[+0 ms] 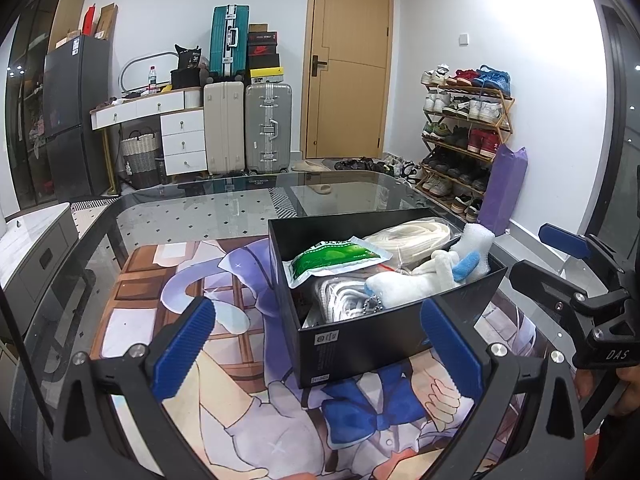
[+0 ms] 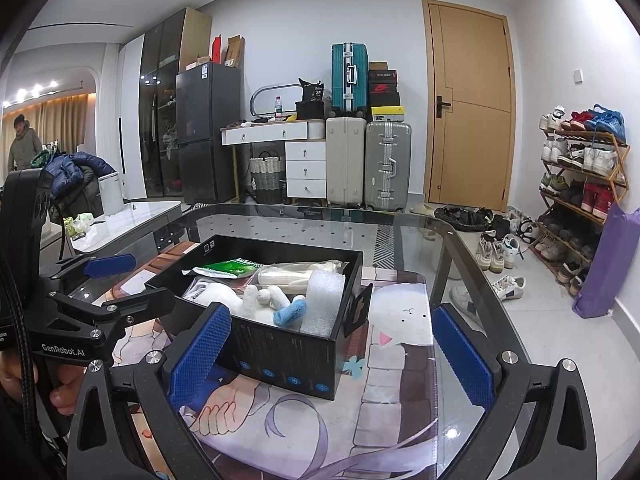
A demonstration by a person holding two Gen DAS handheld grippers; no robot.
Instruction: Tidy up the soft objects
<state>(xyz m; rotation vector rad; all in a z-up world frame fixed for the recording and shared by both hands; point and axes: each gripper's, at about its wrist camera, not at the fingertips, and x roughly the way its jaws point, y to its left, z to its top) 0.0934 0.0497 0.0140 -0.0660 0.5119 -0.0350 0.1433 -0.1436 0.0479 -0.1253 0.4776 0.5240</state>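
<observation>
Left gripper: my jaws spread wide, empty, above the mat.
Right gripper: released too — nothing between my pads.
Black box: on the glass table, holding the green pouch, white plush toy and foam piece.
Right view only: a person far left (background).
Writing: "GenRobot.AI", "DAS" — on the grippers.

Two handheld grippers hang side by side, jaws spread wide and empty. The left gripper shows blue ribbed pads angled apart; the right gripper mirrors it. Fingers of the person's left hand curl round the left gripper's handle.
</observation>
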